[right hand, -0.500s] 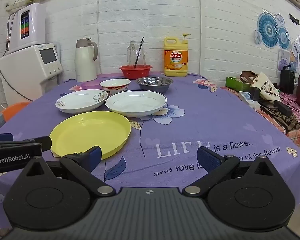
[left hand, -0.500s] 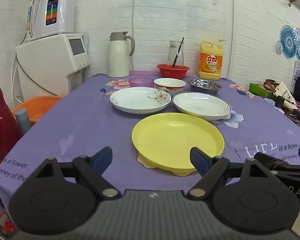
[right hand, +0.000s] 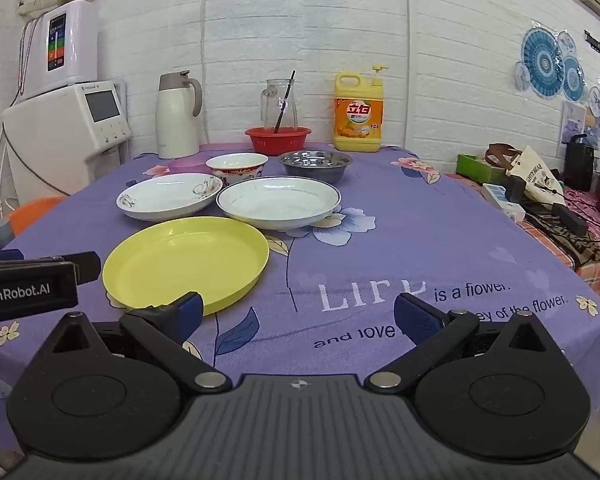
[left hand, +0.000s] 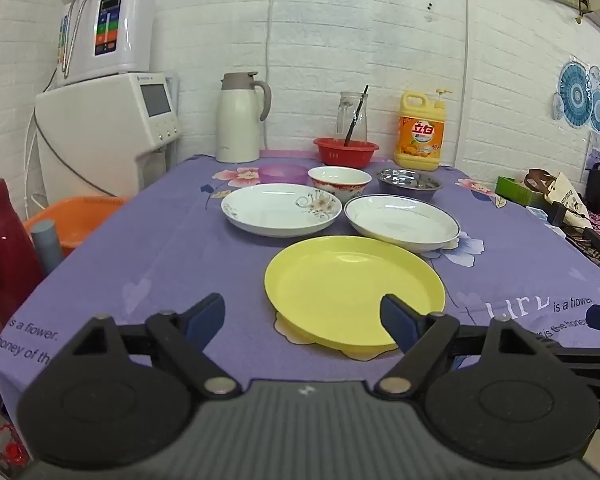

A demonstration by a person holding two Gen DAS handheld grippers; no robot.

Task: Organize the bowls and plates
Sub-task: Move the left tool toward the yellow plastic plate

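A yellow plate (left hand: pixel 354 286) (right hand: pixel 186 260) lies nearest on the purple tablecloth. Behind it lie a white floral plate (left hand: pixel 280 208) (right hand: pixel 168 196) on the left and a blue-rimmed white plate (left hand: pixel 402 220) (right hand: pixel 278 200) on the right. Further back stand a purple bowl (left hand: pixel 283 173), a red-patterned bowl (left hand: pixel 339 182) (right hand: pixel 236 167) and a steel bowl (left hand: pixel 410 184) (right hand: pixel 314 164). My left gripper (left hand: pixel 302 318) is open and empty, just short of the yellow plate's near edge. My right gripper (right hand: pixel 298 314) is open and empty, to the right of that plate.
At the back stand a thermos jug (left hand: pixel 240 118), a red basket (left hand: pixel 346 151) with a glass jar, and a yellow detergent bottle (left hand: pixel 420 136). A water dispenser (left hand: pixel 108 132) and orange basin (left hand: pixel 76 220) are to the left. Clutter (right hand: pixel 540 196) sits on the right.
Both grippers have stayed almost where they were; the views are nearly unchanged. No dish has moved.
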